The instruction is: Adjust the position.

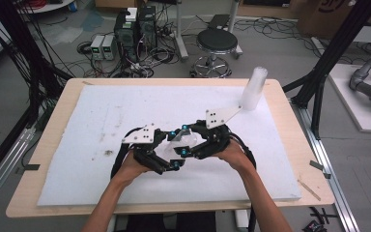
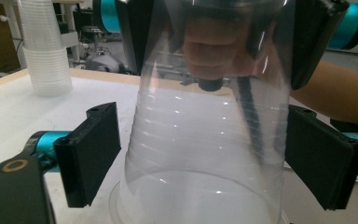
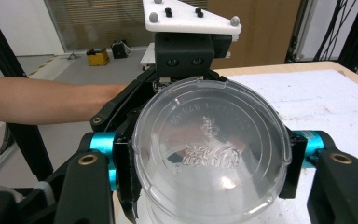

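Observation:
A clear plastic cup (image 1: 180, 138) hangs on its side over the middle of the white foam board (image 1: 96, 116), between my two grippers. My right gripper (image 3: 209, 161) is shut on it near the base, and the embossed bottom of the cup (image 3: 209, 140) faces that camera. My left gripper (image 2: 200, 144) stands around the wider part of the cup (image 2: 205, 140). Its black pads (image 2: 93, 154) sit close beside the cup wall without pressing it, so it is open. From above, the left gripper (image 1: 173, 151) and right gripper (image 1: 188, 140) face each other.
A tall stack of clear cups (image 1: 253, 87) stands at the board's back right, also in the left gripper view (image 2: 44, 51). The wooden table (image 1: 43, 164) rims the board. On the floor beyond are a stool (image 1: 216, 43), black frame posts and cables.

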`<state>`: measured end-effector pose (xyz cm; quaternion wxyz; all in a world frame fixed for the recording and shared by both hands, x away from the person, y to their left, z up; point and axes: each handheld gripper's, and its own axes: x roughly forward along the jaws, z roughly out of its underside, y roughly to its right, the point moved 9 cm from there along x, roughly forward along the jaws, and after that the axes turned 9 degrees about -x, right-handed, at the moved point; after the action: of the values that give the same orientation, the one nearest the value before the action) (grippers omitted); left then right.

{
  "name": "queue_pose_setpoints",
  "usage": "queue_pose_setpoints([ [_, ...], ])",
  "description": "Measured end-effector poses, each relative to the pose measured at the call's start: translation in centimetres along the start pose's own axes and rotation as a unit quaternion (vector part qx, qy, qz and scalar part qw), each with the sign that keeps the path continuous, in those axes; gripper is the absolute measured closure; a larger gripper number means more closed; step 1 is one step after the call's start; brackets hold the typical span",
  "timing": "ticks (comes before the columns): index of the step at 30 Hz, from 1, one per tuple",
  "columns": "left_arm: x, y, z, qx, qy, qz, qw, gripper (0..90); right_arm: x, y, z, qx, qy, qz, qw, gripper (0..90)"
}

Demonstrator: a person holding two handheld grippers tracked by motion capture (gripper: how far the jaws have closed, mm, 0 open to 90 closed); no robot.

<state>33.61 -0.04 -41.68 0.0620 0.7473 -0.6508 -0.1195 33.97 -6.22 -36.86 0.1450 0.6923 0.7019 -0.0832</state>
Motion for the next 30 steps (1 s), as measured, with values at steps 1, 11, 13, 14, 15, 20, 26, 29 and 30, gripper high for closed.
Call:
queue_pose_setpoints([
  [1,-0.03,0.02,-0.05,-0.003,0.004,0.0,1.0,15.2,-0.03,-0.06,0.02,0.003,0.0,0.0,1.0,40.9],
  [11,-0.48,-0.04,-0.2,0.003,0.012,-0.003,0.9999,28.7,-0.17,0.02,-0.22,0.002,0.022,0.0,0.9997,41.1],
  [13,-0.49,-0.06,-0.18,0.003,0.012,-0.004,0.9999,29.8,-0.19,0.08,-0.19,0.003,0.024,-0.002,0.9997,41.1],
  [14,-0.49,-0.06,-0.18,0.003,0.012,-0.004,0.9999,30.8,-0.19,0.09,-0.15,0.004,0.023,-0.001,0.9997,41.1],
  [15,-0.5,-0.08,-0.16,0.004,0.01,-0.004,0.9999,31.2,-0.18,0.09,-0.12,0.004,0.023,-0.002,0.9997,41.1],
  [20,-0.53,-0.09,-0.09,0.006,0.006,-0.007,0.9999,32.8,-0.18,0.09,-0.02,0.004,0.022,-0.003,0.9997,40.7],
  [26,-0.63,-0.1,-0.03,0.009,0.003,-0.01,0.9999,32.9,-0.23,0.07,0.08,0.012,0.02,-0.007,0.9997,19.4],
  [29,-0.79,-0.14,0.01,0.01,0.001,-0.012,0.9999,33.0,-0.51,0.02,0.05,0.013,0.021,-0.007,0.9997,17.6],
  [30,-0.85,-0.14,0.03,0.011,-0.001,-0.013,0.9999,32.9,-0.56,0.06,0.07,0.009,0.022,-0.009,0.9997,16.7],
])
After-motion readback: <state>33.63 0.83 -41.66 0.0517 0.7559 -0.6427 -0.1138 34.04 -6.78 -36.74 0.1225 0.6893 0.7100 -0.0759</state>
